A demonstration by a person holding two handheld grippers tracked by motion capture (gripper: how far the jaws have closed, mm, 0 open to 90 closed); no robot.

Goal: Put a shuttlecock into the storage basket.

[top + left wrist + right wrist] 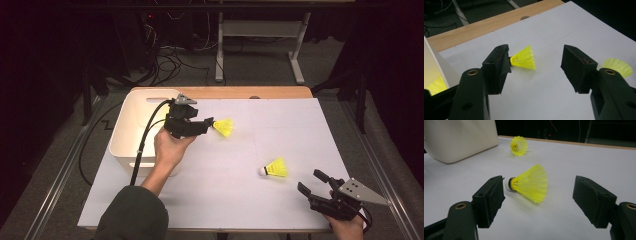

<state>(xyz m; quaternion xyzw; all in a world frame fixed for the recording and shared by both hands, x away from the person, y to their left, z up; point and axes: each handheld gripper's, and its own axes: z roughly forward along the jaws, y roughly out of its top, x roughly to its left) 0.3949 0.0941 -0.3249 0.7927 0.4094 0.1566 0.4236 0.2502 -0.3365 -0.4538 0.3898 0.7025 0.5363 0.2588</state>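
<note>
We note the right gripper [314, 182] low at the table's near right edge, jaws spread, the near shuttlecock [274, 168] lying just ahead of them, and farther off the left gripper [210, 122], raised beside the white bin [125, 125], jaws spread, far shuttlecock [223, 127] at its tips.

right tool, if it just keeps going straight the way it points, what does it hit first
Most likely the near yellow shuttlecock, lying on its side on the white table just ahead of the open right tool. Its cork end sits close to one jaw, though depth is hard to judge.
</note>
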